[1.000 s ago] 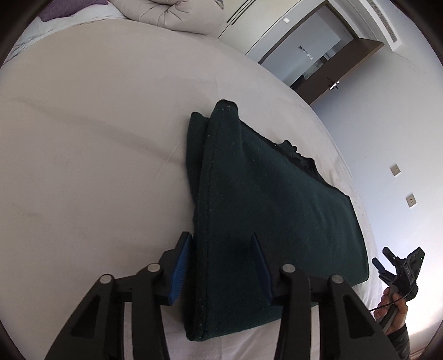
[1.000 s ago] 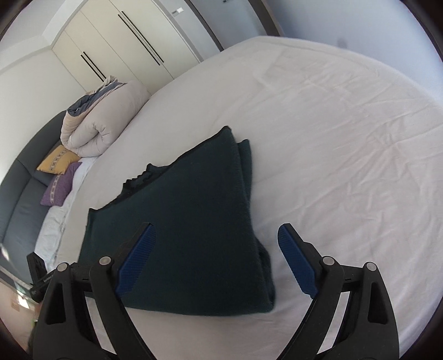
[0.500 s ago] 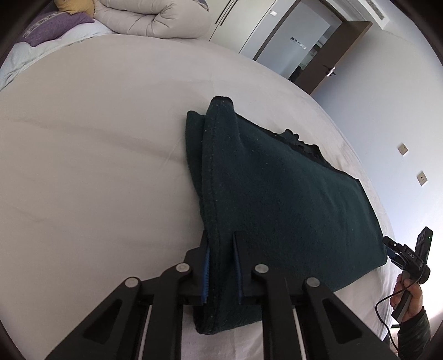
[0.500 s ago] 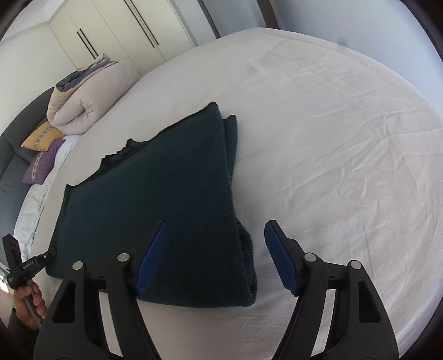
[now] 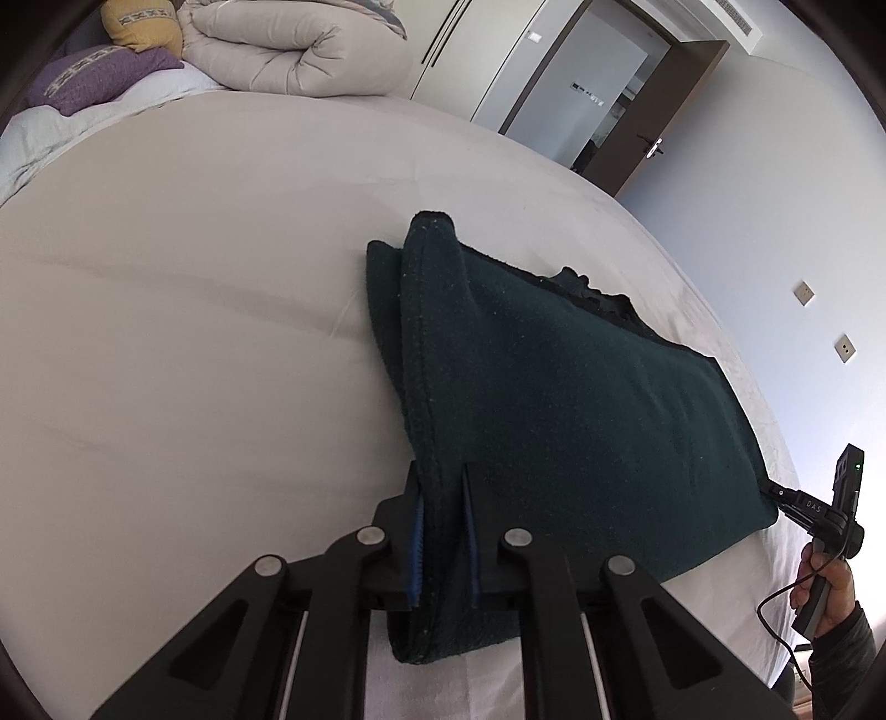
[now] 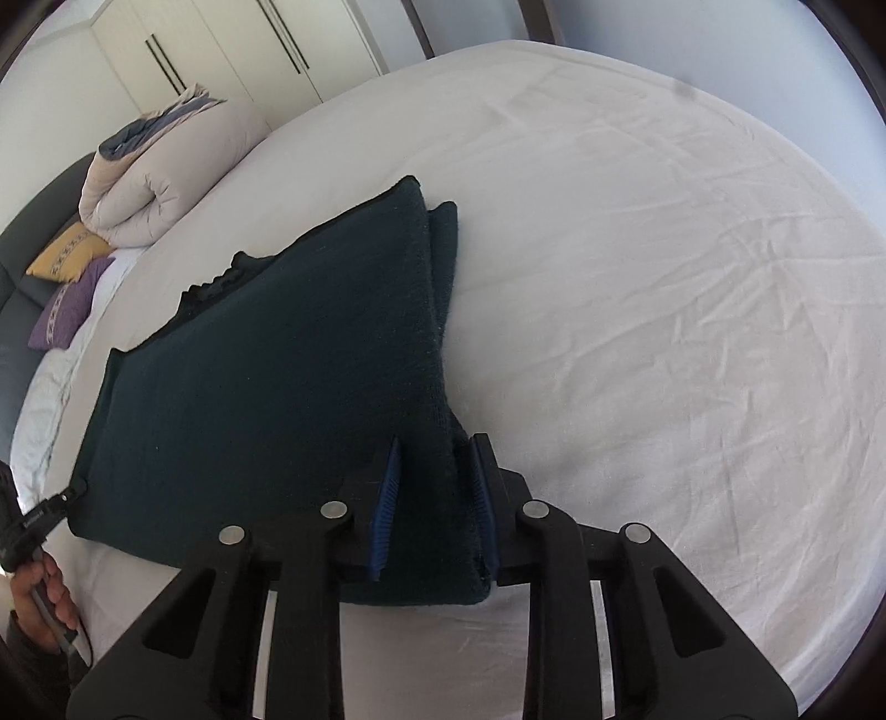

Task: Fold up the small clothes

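Observation:
A dark green folded garment (image 5: 554, 399) lies flat on the white bed sheet (image 5: 166, 332). My left gripper (image 5: 440, 487) is shut on its near left folded edge, blue pads pressing the thick cloth from both sides. In the right wrist view the same garment (image 6: 277, 387) stretches away to the left, and my right gripper (image 6: 437, 459) has its jaws closing on the near right corner, pads against the bunched cloth. The two grippers hold opposite ends of the same near edge. A hand (image 5: 830, 587) holds the right gripper at the left view's right margin.
A rolled beige duvet (image 5: 299, 50) and purple and yellow pillows (image 5: 99, 77) sit at the head of the bed. Wrinkled sheet (image 6: 664, 277) spreads wide to the garment's right. A dark door (image 5: 637, 133) and white wardrobes (image 6: 221, 44) stand beyond the bed.
Both grippers went from open around the garment's near edge to closed on it: the left first, the right over the last half second. Both tilted up slightly, showing more of the room.

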Motion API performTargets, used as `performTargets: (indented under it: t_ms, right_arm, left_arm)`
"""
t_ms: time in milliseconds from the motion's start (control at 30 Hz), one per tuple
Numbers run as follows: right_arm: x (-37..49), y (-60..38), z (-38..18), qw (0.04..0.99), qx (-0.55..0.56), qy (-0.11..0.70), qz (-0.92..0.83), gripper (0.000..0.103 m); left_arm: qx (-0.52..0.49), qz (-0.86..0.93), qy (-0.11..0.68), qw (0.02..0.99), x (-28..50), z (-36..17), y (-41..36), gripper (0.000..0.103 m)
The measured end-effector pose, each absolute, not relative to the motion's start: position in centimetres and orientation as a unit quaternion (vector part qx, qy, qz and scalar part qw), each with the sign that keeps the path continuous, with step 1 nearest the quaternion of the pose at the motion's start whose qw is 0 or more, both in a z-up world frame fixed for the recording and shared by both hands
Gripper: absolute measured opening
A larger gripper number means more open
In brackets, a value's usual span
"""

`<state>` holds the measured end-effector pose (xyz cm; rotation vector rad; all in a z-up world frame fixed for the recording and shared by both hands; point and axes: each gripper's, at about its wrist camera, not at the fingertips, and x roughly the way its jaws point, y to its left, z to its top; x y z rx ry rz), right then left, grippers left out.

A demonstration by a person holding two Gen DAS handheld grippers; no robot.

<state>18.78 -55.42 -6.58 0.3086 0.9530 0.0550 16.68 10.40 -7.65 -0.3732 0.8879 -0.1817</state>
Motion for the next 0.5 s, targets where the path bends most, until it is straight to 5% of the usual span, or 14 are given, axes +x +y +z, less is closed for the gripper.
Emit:
performTargets:
  t_ms: [133,500]
  right_arm:
    - [18.4,-55.1,-5.8,0.884,0.125,0.449,0.022,0.008]
    - [15.9,-54.7,-5.4,0.891,0.12,0.438,0.026,0.005]
  left_arm:
    - [-0.177,-0.087,0.422,0.885,16.5,-7.4,10.4,0.01]
    - [-0.186,-0.088,0.424,0.882,15.6,-8.2,11.2,0.008]
